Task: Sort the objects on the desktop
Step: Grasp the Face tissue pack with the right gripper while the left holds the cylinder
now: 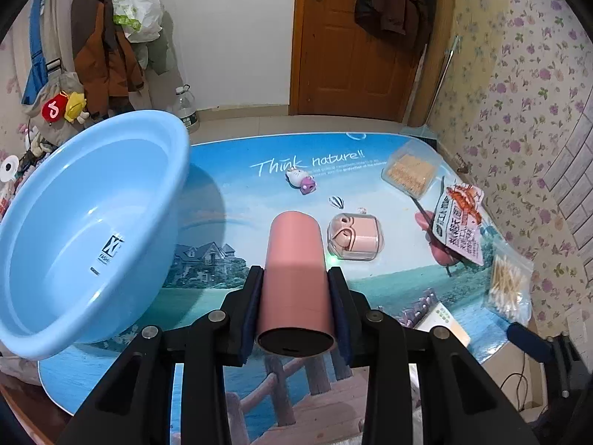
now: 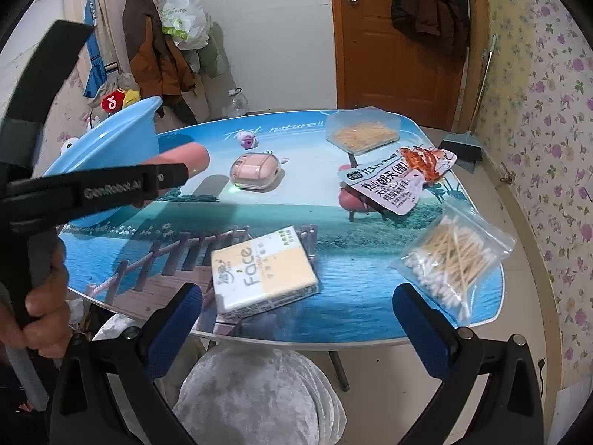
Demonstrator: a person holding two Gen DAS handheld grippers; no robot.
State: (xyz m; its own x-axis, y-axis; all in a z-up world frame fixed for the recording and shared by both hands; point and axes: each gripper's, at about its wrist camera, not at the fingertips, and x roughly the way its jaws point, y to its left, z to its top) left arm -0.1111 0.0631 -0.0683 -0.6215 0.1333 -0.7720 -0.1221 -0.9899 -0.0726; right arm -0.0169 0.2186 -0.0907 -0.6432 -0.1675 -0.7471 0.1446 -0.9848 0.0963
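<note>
Pink cylinder (image 1: 294, 278) centre frame, above table (image 1: 237, 193), clamped between pads of your left gripper (image 1: 295, 283). Blue basin (image 1: 89, 230) left. Your right gripper (image 2: 296, 315) gapes wide, empty, over tissue pack (image 2: 263, 270) at lower centre.

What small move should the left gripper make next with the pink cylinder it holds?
Probably swing left over the light blue plastic basin and then release. The left gripper already clamps the pink cylinder clear of the table, and the basin sits empty beside it.
</note>
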